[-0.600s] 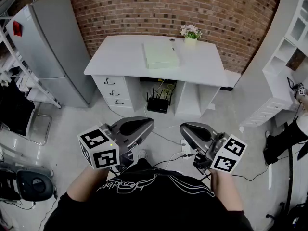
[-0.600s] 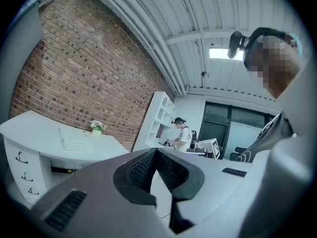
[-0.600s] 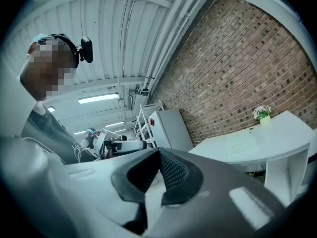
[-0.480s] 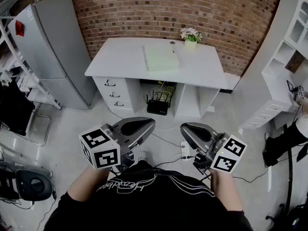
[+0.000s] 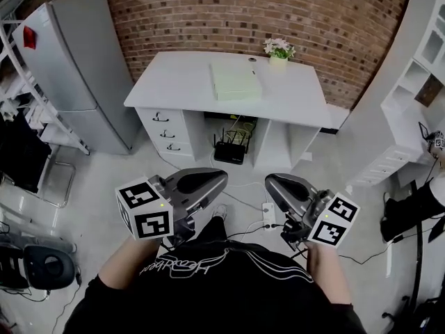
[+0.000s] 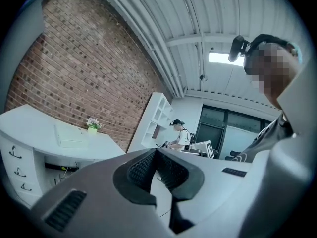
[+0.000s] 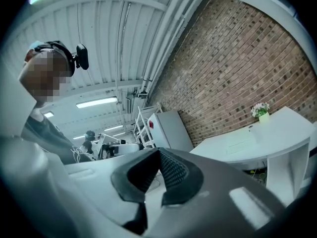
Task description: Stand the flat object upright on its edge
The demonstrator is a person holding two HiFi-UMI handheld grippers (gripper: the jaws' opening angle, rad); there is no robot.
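A pale green flat object (image 5: 236,81) lies flat on the white desk (image 5: 181,82) against the brick wall; it also shows as a pale slab (image 6: 69,136) in the left gripper view and faintly (image 7: 239,145) in the right gripper view. Both grippers hang close to the person's body, far short of the desk. My left gripper (image 5: 221,177) is shut with nothing in it, its tips meeting (image 6: 156,150). My right gripper (image 5: 268,181) is also shut and empty, tips together (image 7: 159,151).
A small pot of flowers (image 5: 278,49) stands at the desk's back right. Drawers (image 5: 165,133) fill the desk's left side; a router (image 5: 229,152) and cables sit underneath. A grey cabinet (image 5: 73,68) stands left, white shelving (image 5: 424,68) right. Cables and a power strip (image 5: 268,221) lie on the floor.
The desk has shifted slightly lower and rightward in the head view. The grippers keep their pose, both shut.
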